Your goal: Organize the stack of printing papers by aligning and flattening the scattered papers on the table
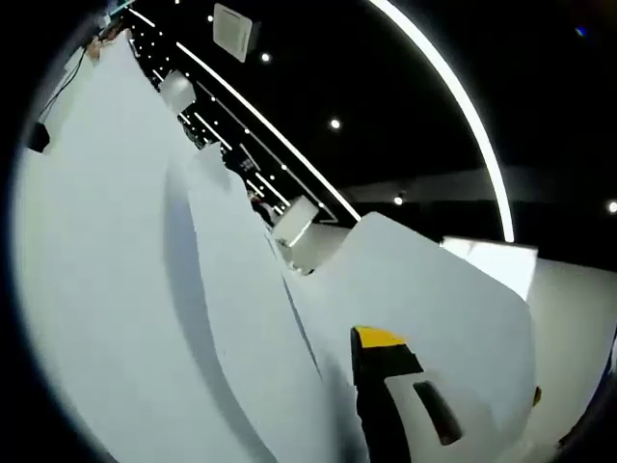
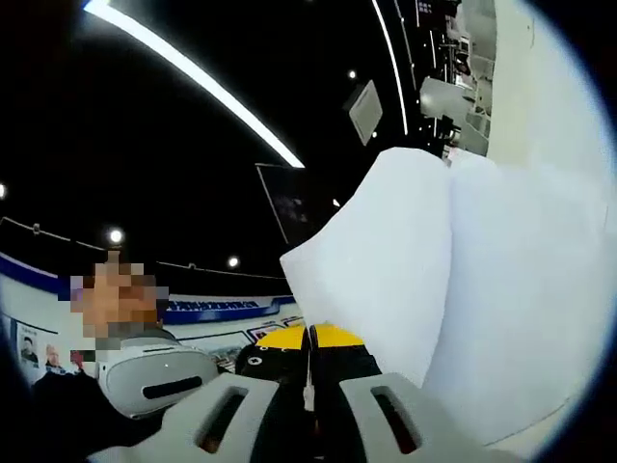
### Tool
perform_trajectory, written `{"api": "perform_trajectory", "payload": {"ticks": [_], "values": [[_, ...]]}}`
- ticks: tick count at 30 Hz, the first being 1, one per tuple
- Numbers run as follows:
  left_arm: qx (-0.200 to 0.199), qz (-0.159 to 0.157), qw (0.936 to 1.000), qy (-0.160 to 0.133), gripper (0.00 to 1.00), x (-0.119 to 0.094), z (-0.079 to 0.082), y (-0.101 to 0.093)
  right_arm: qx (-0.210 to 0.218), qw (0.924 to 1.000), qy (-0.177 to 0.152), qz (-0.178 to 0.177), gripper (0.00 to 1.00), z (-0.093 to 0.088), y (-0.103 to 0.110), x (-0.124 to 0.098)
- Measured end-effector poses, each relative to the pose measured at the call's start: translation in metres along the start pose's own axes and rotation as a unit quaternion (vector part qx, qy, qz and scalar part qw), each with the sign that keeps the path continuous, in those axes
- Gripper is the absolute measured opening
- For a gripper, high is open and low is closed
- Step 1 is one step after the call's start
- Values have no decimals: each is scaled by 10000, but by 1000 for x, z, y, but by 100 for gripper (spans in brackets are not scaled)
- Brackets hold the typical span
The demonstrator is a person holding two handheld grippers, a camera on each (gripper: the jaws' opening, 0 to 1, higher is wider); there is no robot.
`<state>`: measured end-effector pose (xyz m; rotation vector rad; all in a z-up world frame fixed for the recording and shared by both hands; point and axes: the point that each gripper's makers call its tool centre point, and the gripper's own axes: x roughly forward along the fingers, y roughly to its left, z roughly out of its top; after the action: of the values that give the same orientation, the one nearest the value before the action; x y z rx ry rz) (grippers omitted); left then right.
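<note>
White printing papers (image 1: 174,289) are held up in the air and bend in a broad curve across the left gripper view. My left gripper (image 1: 353,340) is shut on their edge. One black jaw with a yellow tip shows, and the sheets hide the other. In the right gripper view the same papers (image 2: 482,280) rise to the right, with a loose corner pointing left. My right gripper (image 2: 308,336) is shut, its two yellow-tipped jaws pressed together on the sheets' lower edge. A thin white strip runs down between them.
Both views look up at a dark ceiling with a long light strip (image 2: 193,77) and small spot lamps. A person wearing a white headset (image 2: 159,376) stands at the lower left of the right gripper view. A white table edge (image 2: 511,58) shows at the upper right.
</note>
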<state>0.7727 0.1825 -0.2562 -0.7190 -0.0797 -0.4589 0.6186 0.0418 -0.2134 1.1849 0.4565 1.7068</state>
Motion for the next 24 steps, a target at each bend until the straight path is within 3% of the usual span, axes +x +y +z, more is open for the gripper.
{"api": "perform_trajectory", "payload": {"ticks": [8,13,15,17,18,20,24], "values": [[-241,36,9996,-124,6,-4,6,5,-351,9989,15,-297,0,3,-7,-1],[-401,41,9990,-203,6,-5,10,6,-804,9917,-418,-915,4,28,-22,-14],[-424,45,9989,-204,6,-5,10,7,-1209,9811,-693,-1344,11,45,-29,-24],[-436,46,9988,-205,6,-5,10,7,-1542,9684,-700,-1831,15,54,-38,-34],[-442,43,9988,-205,6,-5,10,6,-1608,9656,-706,-1920,17,55,-40,-36],[-521,45,9983,-239,6,-6,11,7,-1967,9424,-920,-2543,17,71,-52,-53],[-636,33,9976,-278,6,-7,13,7,-2021,9269,-1098,-2966,18,82,-61,-67]]}}
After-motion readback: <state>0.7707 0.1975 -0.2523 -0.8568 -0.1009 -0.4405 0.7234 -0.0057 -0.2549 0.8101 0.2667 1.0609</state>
